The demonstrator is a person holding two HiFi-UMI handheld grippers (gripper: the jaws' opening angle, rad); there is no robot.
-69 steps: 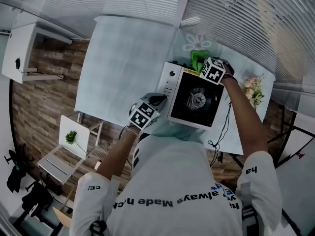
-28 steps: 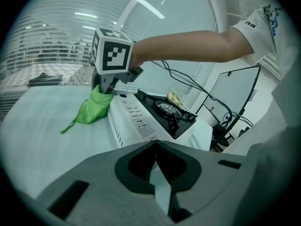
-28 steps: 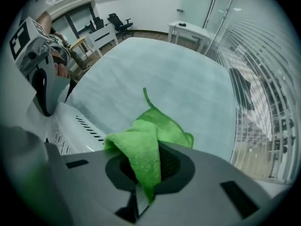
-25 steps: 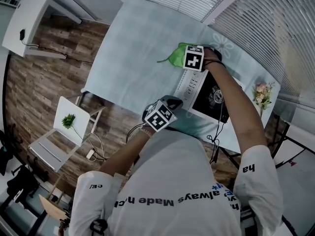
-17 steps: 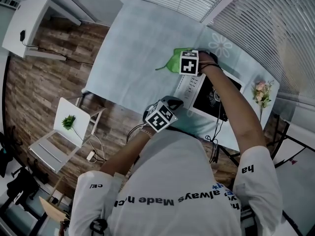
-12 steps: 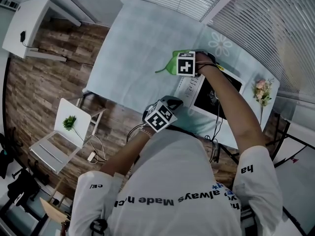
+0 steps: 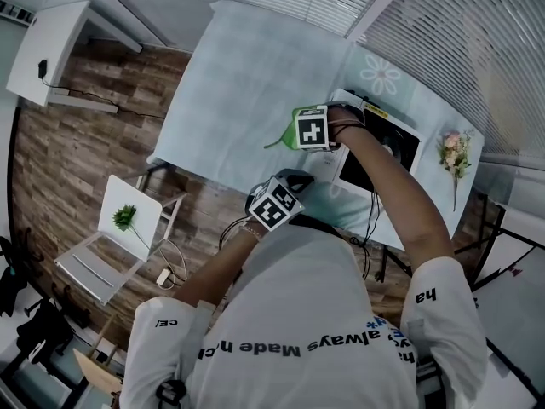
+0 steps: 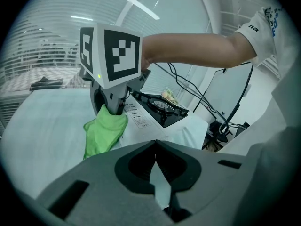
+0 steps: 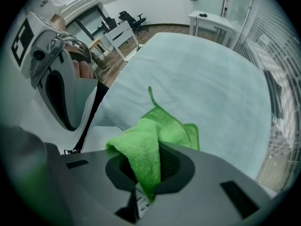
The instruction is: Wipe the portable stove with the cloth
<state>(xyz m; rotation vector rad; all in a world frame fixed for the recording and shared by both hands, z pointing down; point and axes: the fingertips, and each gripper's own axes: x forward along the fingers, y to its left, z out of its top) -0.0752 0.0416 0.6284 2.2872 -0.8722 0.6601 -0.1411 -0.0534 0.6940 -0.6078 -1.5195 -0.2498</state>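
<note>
Portable stove, head view: one only [image 7: 400, 146], on the tabletop [image 7: 247, 66] toward its right end; long axis slanting from the pale control panel at lower left up to the black burner top at upper right.
Cloth, head view: one only, green [image 7: 283, 135], at the stove's panel end, sticking out to the left of the right gripper [image 7: 312, 133].
Left gripper, head view: [image 7: 289, 182] by the tabletop's near edge, close to the stove's near corner, apart from the cloth.
Nearer tool: the right gripper, already at the stove; the left one merely beside it.

Stove, left gripper view: stretches to the right and away from the right gripper's jaws, printed panel first, then a single round burner [image 8: 162, 105].
Cloth, left gripper view: hangs from those jaws, draped down over the panel's left edge toward the tabletop.
Left jaws: clenched tip to tip, nothing between them.

Right jaws, right gripper view: grasping a bunched fold of the cloth; the rest spills forward past the jaws.
Direction, right gripper view: looks out over bare tabletop; only a scrap of the stove's printed panel shows under the jaws, so most of the stove probably lies behind this view.
Judged next stroke: a wipe probably drawn back along the long axis, panel to burner.

Count: one stove, one burner, one cloth, two grippers.
</note>
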